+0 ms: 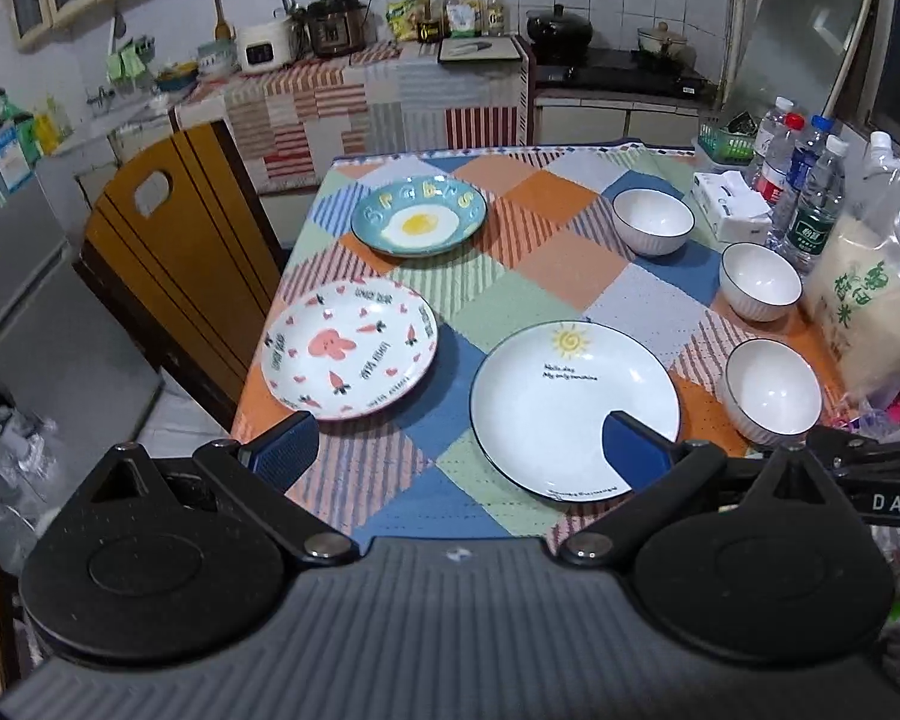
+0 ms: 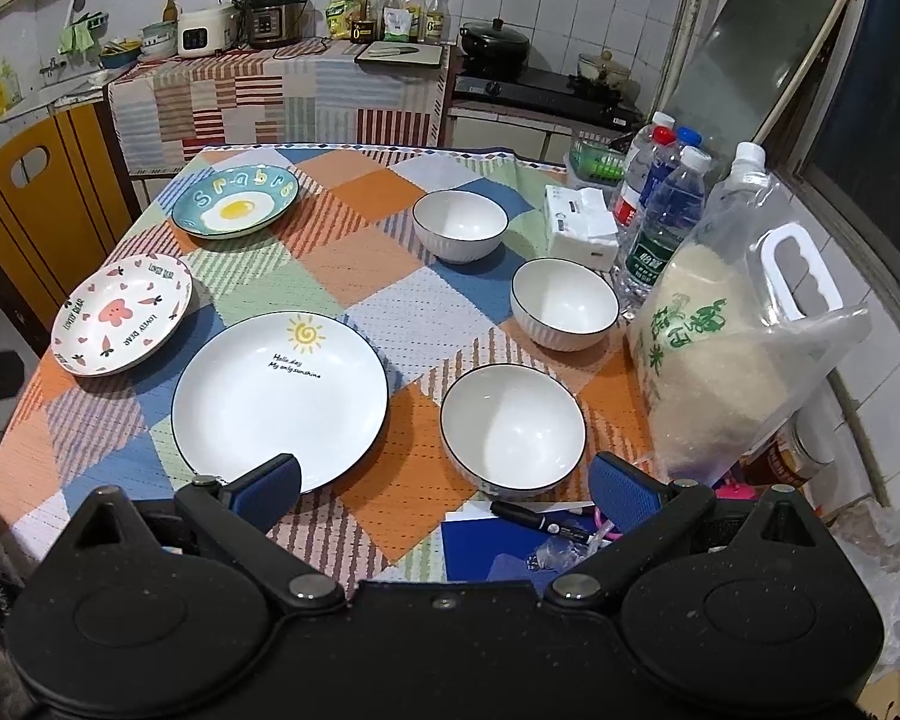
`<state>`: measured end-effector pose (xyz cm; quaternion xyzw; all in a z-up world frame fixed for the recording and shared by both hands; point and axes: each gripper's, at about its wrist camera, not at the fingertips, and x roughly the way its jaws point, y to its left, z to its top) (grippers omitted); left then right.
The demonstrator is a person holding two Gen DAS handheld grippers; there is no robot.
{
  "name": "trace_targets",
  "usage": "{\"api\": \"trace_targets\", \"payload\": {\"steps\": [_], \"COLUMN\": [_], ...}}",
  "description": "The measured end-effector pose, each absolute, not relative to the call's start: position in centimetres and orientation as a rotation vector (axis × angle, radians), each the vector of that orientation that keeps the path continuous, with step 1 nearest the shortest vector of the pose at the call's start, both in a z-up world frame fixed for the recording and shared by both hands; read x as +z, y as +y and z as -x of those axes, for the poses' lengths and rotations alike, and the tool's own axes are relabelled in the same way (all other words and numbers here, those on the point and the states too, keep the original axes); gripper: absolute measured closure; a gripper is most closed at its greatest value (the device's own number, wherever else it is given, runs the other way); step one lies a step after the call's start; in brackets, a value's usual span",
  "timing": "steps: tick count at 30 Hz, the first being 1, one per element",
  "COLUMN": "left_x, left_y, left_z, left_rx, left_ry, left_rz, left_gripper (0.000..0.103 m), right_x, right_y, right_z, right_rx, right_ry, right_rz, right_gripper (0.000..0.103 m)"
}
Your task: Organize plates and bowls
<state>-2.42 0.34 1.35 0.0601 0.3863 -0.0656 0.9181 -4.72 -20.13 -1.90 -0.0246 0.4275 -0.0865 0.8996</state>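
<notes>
**Glazed plates and ribbed bowls laid out on a patchwork cloth**

At the left of the right wrist view, a round glossy carrot-print plate (image 2: 123,315) is seen, with a teal egg-painted plate (image 2: 236,201) above it. At lower centre lies a wide white sun-motif plate (image 2: 279,399), dark-rimmed. Three white bowls with ribbed outer walls follow rightward: far bowl (image 2: 460,225), middle bowl (image 2: 564,303), near bowl (image 2: 513,426). All rest apart on the woven checked tablecloth (image 2: 354,264). A crinkled clear rice bag (image 2: 744,348) is seen at the right. The left gripper (image 1: 459,450) and right gripper (image 2: 444,486) are held apart, blue textured pads grasping nothing.
</notes>
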Motion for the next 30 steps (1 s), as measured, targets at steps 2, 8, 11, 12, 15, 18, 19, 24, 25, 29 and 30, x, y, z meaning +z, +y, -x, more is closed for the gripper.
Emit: {"api": "trace_targets", "payload": {"steps": [2,8,11,12,15,18,19,24,25,29,30], "left_x": [1.3,1.0,0.8,0.8,0.7,0.6,0.6,0.8,1.0,1.5,1.5], "left_y": [0.3,0.4,0.4,0.5,0.6,0.5,0.4,0.3,0.1,0.0,0.0], "left_z": [2.3,1.9,2.0,2.0,2.0,2.1,2.1,2.6,2.6,2.8,2.7], "left_rx": [-0.132,-0.123,-0.121,-0.122,-0.131,-0.126,-0.121,-0.165,-0.168,-0.168,-0.171], "left_ry": [0.795,0.811,0.813,0.813,0.813,0.806,0.799,0.781,0.777,0.758,0.757], "left_rz": [-0.133,-0.118,-0.122,-0.121,-0.116,-0.128,-0.137,-0.126,-0.121,-0.126,-0.122], "left_gripper": [0.001,0.001,0.001,0.001,0.002,0.001,0.001,0.002,0.002,0.002,0.003], "right_x": [-1.9,-1.9,-1.9,-1.9,-2.0,-1.8,-1.7,-1.7,-1.7,-1.8,-1.9], "right_y": [-20.1,-20.0,-20.1,-20.2,-20.2,-20.7,-20.8,-21.0,-21.0,-21.1,-21.0], "right_z": [4.8,5.1,5.1,5.1,5.1,5.1,5.1,5.3,5.3,5.2,5.1], "right_rx": [-0.176,-0.195,-0.198,-0.197,-0.202,-0.204,-0.204,-0.206,-0.204,-0.197,-0.195], "right_ry": [0.88,0.854,0.842,0.838,0.836,0.839,0.837,0.834,0.833,0.837,0.839], "right_rz": [0.052,0.079,0.071,0.072,0.079,0.046,0.033,0.034,0.033,0.031,0.032], "right_gripper": [0.0,0.0,0.0,0.0,0.0,0.0,0.0,0.0,0.0,0.0,0.0]}}
